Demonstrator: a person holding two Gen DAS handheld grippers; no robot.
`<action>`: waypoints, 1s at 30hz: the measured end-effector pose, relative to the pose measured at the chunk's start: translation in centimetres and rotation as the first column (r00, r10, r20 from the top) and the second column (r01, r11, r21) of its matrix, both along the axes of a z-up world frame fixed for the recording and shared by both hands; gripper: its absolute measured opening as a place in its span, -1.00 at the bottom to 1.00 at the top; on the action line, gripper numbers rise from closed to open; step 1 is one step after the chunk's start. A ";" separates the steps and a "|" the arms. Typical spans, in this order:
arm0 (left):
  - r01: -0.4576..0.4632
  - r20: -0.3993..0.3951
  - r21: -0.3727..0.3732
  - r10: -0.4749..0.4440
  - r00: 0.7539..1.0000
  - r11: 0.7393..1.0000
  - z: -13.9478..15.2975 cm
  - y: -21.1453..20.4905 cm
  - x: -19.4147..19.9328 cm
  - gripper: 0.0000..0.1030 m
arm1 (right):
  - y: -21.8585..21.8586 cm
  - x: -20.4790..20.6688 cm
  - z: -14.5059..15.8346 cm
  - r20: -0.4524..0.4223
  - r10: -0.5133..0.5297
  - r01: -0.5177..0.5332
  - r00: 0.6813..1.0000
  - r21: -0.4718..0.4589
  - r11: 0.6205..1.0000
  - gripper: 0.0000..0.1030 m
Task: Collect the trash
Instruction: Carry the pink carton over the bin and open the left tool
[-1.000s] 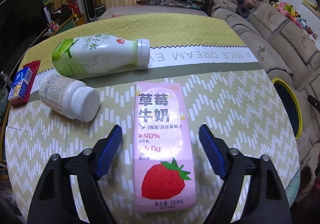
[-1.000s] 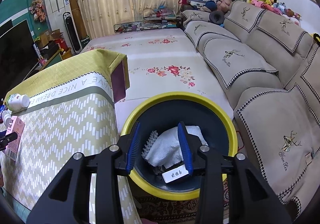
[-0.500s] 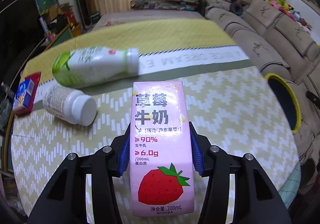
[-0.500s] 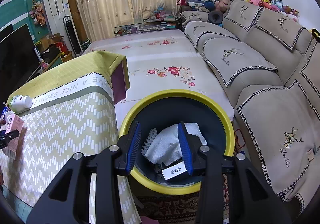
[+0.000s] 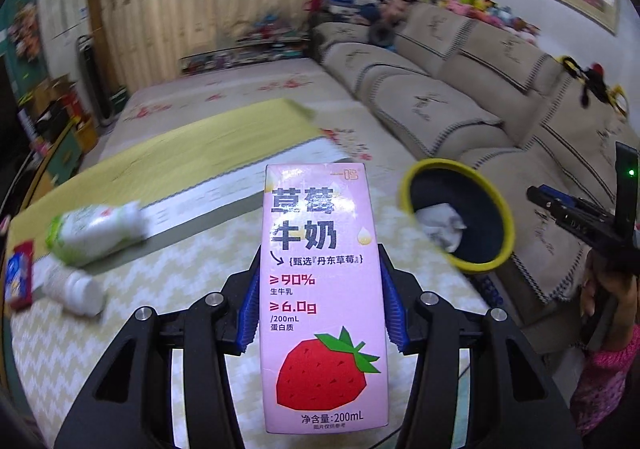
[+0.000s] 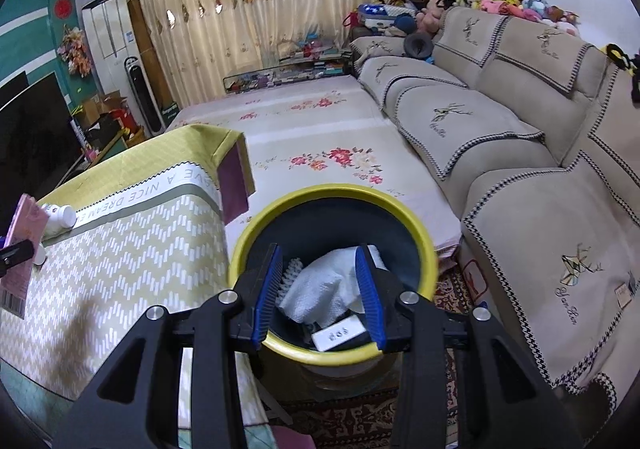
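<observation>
My left gripper (image 5: pixel 320 309) is shut on a pink strawberry milk carton (image 5: pixel 320 289) and holds it upright above the table; the carton also shows at the left edge of the right wrist view (image 6: pixel 20 249). The yellow-rimmed dark bin (image 5: pixel 504 217) stands off the table's right end, with white paper (image 5: pixel 440 221) inside. My right gripper (image 6: pixel 318 289) is open and empty, hovering over the bin (image 6: pixel 424 241), where crumpled white paper (image 6: pixel 320 289) and a small white box (image 6: pixel 338 335) lie. A green-and-white bottle (image 5: pixel 92 229) and a white bottle (image 5: pixel 72 287) lie on the table.
The table (image 5: pixel 180 269) has a yellow-green zigzag cloth. A small red-and-blue packet (image 5: pixel 18 281) lies at its left edge. A beige sofa (image 6: pixel 520 169) runs along the right, a floral mat (image 6: pixel 320 137) covers the floor beyond. The right gripper shows in the left wrist view (image 5: pixel 580 221).
My left gripper closed on the pink carton, lifted it off the table and swung right toward the bin. The right gripper stayed open over the bin.
</observation>
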State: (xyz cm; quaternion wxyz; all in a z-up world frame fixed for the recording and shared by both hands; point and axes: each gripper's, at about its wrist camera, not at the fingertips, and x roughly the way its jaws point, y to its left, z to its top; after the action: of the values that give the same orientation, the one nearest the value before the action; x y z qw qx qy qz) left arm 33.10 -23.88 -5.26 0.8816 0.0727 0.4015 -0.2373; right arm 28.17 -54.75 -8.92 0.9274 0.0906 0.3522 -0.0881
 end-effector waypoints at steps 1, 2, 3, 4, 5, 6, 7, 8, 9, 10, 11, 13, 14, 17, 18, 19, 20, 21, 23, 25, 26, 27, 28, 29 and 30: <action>0.021 -0.003 -0.001 -0.021 1.000 1.000 0.0 -1.2 0.0 -0.02 | -0.4 -0.5 0.0 0.003 -0.008 0.008 1.000 0.002 1.000 -0.29; 0.036 -0.006 -0.003 -0.036 0.999 0.999 0.0 -2.2 0.0 -0.02 | -0.9 -1.1 -0.1 0.005 -0.020 0.020 1.000 0.005 1.000 -0.29; 0.058 -0.013 -0.008 -0.058 0.998 0.998 -0.1 -3.7 0.1 -0.02 | -1.4 -1.8 -0.2 0.008 -0.031 0.031 0.999 0.010 0.999 -0.29; 0.080 -0.019 -0.013 -0.080 0.997 0.997 -0.2 -5.2 0.3 -0.02 | -1.7 -2.2 -0.3 0.008 -0.040 0.040 0.999 0.013 0.999 -0.29; 0.095 -0.023 -0.016 -0.095 0.995 0.995 -0.2 -6.4 0.3 -0.02 | -2.2 -2.8 -0.5 0.009 -0.051 0.051 0.999 0.017 0.999 -0.29; 0.124 -0.030 -0.020 -0.124 0.992 0.992 -0.3 -8.2 0.4 -0.02 | -2.7 -3.5 -0.7 0.009 -0.063 0.063 0.998 0.021 0.998 -0.29; 0.141 -0.032 -0.021 -0.142 0.989 0.990 -0.3 -9.4 0.3 -0.02 | -3.2 -4.1 -0.8 0.010 -0.072 0.072 0.997 0.024 0.997 -0.29; 0.161 -0.032 -0.022 -0.162 0.986 0.987 -0.3 -11.0 0.2 -0.02 | -3.7 -4.6 -1.0 0.009 -0.082 0.081 0.997 0.028 0.996 -0.29; 0.176 -0.032 -0.023 -0.176 0.984 0.984 -0.4 -12.2 0.3 -0.02 | -4.4 -5.2 -1.2 0.007 -0.095 0.095 0.995 0.034 0.995 -0.29; 0.192 -0.032 -0.026 -0.192 0.981 0.981 -0.4 -13.6 0.4 -0.02 | -4.8 -5.6 -1.5 0.005 -0.103 0.103 0.995 0.038 0.994 -0.29; 0.201 -0.033 -0.027 -0.202 0.979 0.979 -0.5 -14.7 0.5 -0.02 | -5.3 -6.0 -1.7 0.003 -0.113 0.112 0.994 0.045 0.993 -0.28; 0.227 -0.042 -0.030 -0.228 0.973 0.973 -0.7 -17.5 0.8 -0.02 | -6.3 -6.5 -2.4 -0.004 -0.130 0.130 0.991 0.062 0.990 -0.26; 0.235 -0.047 -0.031 -0.237 0.970 0.971 -0.9 -18.7 1.1 -0.02 | -6.8 -6.8 -2.8 -0.011 -0.141 0.141 0.990 0.070 0.987 -0.26; 0.250 -0.068 -0.019 -0.251 0.966 0.968 -2.1 -22.6 2.2 -0.02 | -7.9 -7.3 -3.7 -0.026 -0.159 0.161 0.987 0.088 0.983 -0.24; 0.250 -0.074 -0.017 -0.250 0.965 0.968 -2.6 -23.6 2.8 -0.02 | -8.1 -7.4 -3.9 -0.029 -0.163 0.165 0.986 0.091 0.982 -0.24; 0.248 -0.083 -0.014 -0.249 0.965 0.969 -3.1 -24.5 3.2 -0.02 | -8.4 -7.6 -4.2 -0.034 -0.168 0.171 0.985 0.096 0.981 -0.24; 0.245 -0.089 -0.013 -0.245 0.965 0.969 -3.5 -25.3 3.8 -0.01 | -8.6 -7.8 -4.4 -0.036 -0.173 0.176 0.984 0.101 0.979 -0.24; 0.239 -0.093 -0.008 -0.239 0.967 0.971 -4.0 -26.2 4.4 -0.01 | -8.9 -7.9 -4.5 -0.038 -0.177 0.180 0.984 0.106 0.978 -0.23; 0.227 -0.090 -0.003 -0.226 0.970 0.974 -4.7 -27.7 5.4 0.03 | -9.3 -8.1 -4.8 -0.040 -0.186 0.190 0.982 0.117 0.975 -0.19; 0.213 -0.077 -0.006 -0.213 0.974 0.977 -4.9 -28.2 5.8 0.25 | -9.5 -8.2 -4.9 -0.040 -0.190 0.194 0.981 0.130 0.972 -0.17; 0.202 -0.069 -0.006 -0.202 0.977 0.979 -4.9 -28.4 6.0 0.26 | -9.5 -8.2 -5.0 -0.038 -0.187 0.190 0.982 0.135 0.972 -0.17; 0.196 -0.060 -0.017 -0.197 0.979 0.980 -4.6 -28.1 5.9 0.28 | -9.3 -8.1 -5.0 -0.036 -0.182 0.186 0.983 0.136 0.973 -0.17; 0.194 -0.054 -0.023 -0.195 0.979 0.981 -4.3 -27.6 5.8 0.30 | -9.1 -8.0 -5.0 -0.035 -0.178 0.181 0.983 0.135 0.974 -0.17; 0.190 -0.042 -0.029 -0.191 0.981 0.981 -3.9 -26.8 5.4 0.34 | -9.0 -8.0 -5.0 -0.034 -0.174 0.177 0.984 0.134 0.975 -0.17; 0.182 -0.021 -0.035 -0.183 0.983 0.983 -3.0 -25.8 4.8 0.37 | -8.7 -7.8 -5.1 -0.034 -0.168 0.171 0.985 0.135 0.976 -0.17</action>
State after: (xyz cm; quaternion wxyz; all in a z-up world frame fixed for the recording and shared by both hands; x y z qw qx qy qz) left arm 37.91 -49.73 -8.31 0.8524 0.0918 0.3995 -0.3246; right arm 20.36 -63.46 -13.98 0.9040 0.1829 0.3589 -0.1433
